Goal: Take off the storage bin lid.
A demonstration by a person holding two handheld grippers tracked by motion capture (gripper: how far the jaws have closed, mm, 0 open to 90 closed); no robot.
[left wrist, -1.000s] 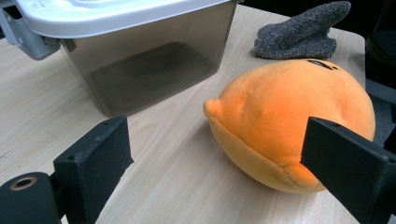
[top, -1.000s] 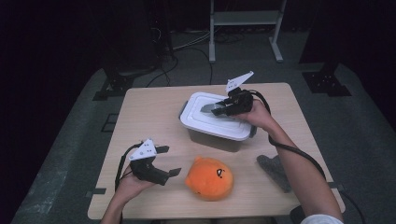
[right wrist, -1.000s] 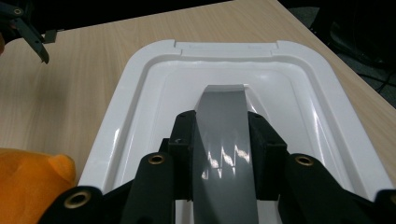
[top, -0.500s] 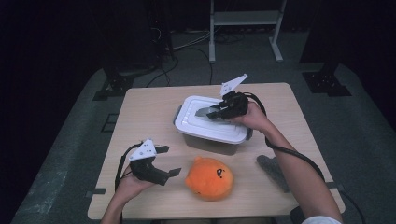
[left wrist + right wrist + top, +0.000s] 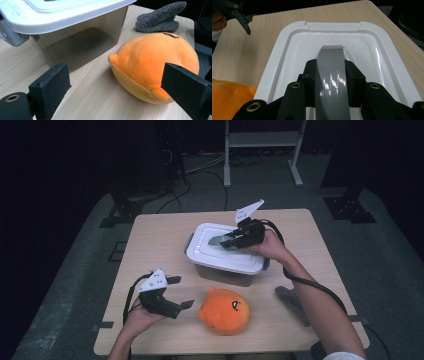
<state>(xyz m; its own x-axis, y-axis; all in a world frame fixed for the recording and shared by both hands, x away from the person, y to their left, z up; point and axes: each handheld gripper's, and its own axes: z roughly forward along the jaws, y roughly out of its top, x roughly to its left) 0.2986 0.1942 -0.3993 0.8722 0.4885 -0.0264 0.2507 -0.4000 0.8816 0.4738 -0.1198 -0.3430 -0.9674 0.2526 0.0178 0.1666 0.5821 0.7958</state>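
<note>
Your right claw [image 5: 329, 82] is clamped on the grey arched handle [image 5: 331, 75] in the middle of the white plastic lid [image 5: 225, 251], one jaw pressing each side of it in the right gripper view. In the high view the lid sits a little above centre of the frame, tilted and skewed over the translucent grey plastic storage box [image 5: 75, 42], its lower right edge overhanging the box wall. So, as I read it, the step in hand is lifting the lid off; it looks already freed from the box but not yet carried clear.

Your left claw [image 5: 172, 292] rests at the lower left of the high view, on the pale wooden bench [image 5: 150, 235], with its jaws spread wide and nothing between them. In the left gripper view it faces the round orange plush toy [image 5: 155, 67], which lies just beside the box, at lower centre of the high view. A grey knitted sock [image 5: 292, 302] lies at the lower right, apart from both.

For the next move, you will probably need to keep the clamp firm and raise the lid straight up until its rim clears the box, then carry it toward a bare patch of bench. Watch the tilt: a lid held by its handle alone may swing. The grey side latch [image 5: 11, 37] at the upper left of the left gripper view could catch the rim.
</note>
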